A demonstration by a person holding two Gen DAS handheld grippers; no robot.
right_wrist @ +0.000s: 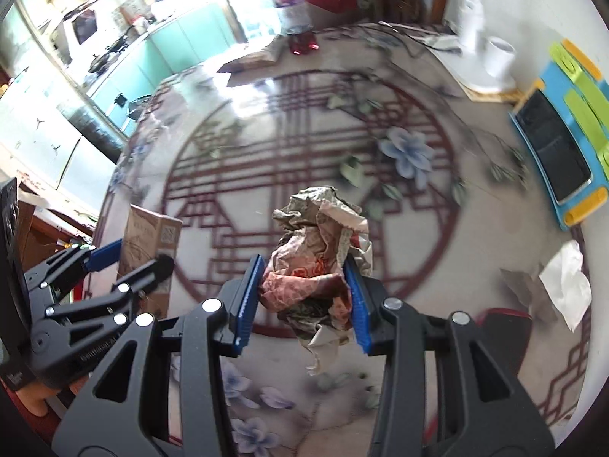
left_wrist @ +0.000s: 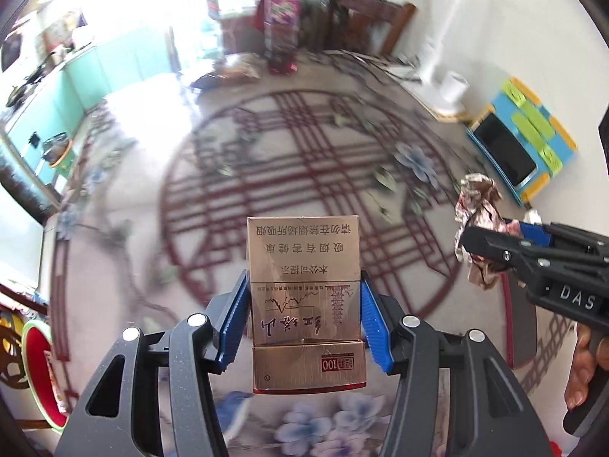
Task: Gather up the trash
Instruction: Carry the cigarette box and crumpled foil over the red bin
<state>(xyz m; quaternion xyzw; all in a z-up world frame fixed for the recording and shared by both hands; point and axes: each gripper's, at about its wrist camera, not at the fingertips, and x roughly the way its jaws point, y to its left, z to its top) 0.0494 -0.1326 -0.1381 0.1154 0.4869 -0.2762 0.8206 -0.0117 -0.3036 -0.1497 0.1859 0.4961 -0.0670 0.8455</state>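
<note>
My left gripper (left_wrist: 304, 304) clamps the gold cigarette pack (left_wrist: 304, 297) upright above the patterned table (left_wrist: 266, 160), my right gripper (right_wrist: 308, 285) clenches the crumpled wrapper (right_wrist: 319, 251) alongside, both held off the surface.

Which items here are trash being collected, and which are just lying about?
Job:
- cigarette pack, held in left claw
- crumpled wrapper, held in right claw
- white tissue on table

Lying about:
- drink bottle
- blue toy tablet
</note>
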